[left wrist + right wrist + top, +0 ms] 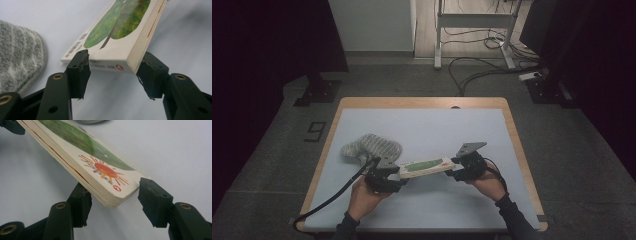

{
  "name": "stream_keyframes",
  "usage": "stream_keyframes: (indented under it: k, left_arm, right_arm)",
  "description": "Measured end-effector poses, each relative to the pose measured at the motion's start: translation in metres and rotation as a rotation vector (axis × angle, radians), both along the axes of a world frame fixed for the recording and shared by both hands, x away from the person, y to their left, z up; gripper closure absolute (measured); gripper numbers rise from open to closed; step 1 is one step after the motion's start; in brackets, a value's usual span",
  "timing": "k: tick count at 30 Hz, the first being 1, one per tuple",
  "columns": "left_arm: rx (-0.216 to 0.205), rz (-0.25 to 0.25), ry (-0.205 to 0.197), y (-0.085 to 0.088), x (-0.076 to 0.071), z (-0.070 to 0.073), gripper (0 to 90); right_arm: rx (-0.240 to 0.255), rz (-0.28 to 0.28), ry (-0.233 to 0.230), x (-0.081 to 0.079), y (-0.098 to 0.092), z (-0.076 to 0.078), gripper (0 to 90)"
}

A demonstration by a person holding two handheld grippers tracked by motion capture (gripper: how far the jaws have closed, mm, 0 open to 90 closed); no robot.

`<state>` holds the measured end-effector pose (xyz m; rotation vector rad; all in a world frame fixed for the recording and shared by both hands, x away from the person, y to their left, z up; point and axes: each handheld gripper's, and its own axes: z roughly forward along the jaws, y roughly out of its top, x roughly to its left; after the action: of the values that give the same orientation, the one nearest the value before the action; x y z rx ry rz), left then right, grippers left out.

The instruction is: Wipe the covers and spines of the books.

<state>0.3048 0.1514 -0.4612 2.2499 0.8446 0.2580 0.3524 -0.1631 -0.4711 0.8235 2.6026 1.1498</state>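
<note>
Beside the book (120, 37), left gripper view adds a sock (17, 55) (grey).

a dim recording lab: a wooden table (517, 145) topped with a pale mat (422, 130) stands on grey carpet (572, 150), ringed by black curtains (257, 45), loose cables (477, 70) and the metal legs of a stand (472, 22).
</note>
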Motion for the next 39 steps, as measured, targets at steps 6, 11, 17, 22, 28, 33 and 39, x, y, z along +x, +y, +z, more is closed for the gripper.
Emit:
stream_keyframes:
  k: [6,11,17,22,28,33,39]
  left_arm:
    - [-0.011,0.007,0.018,0.000,-0.006,-0.011,39.9]
    - [0.041,-0.012,0.008,-0.004,-0.011,-0.018,36.7]
    - [0.069,-0.011,0.019,-0.006,-0.014,-0.026,35.4]
    - [0.063,-0.009,0.039,-0.004,-0.014,-0.033,35.6]
    - [0.067,-0.006,0.056,-0.002,-0.007,-0.039,37.4]
    - [0.081,-0.011,0.046,-0.002,-0.002,-0.044,37.3]
    - [0.091,-0.018,0.053,-0.004,-0.003,-0.049,37.2]
  right_arm:
    - [-0.004,0.001,0.021,-0.008,-0.004,-0.008,40.8]
    - [-0.011,-0.001,0.054,-0.014,-0.006,-0.017,40.5]
    - [-0.007,0.005,0.079,-0.019,-0.007,-0.024,41.1]
    - [-0.018,0.010,0.081,-0.022,-0.007,-0.029,40.9]
    - [-0.030,0.001,0.086,-0.019,-0.002,-0.036,41.0]
    - [-0.046,-0.006,0.080,-0.013,0.004,-0.042,41.2]
    - [-0.046,-0.008,0.064,-0.014,0.003,-0.048,41.0]
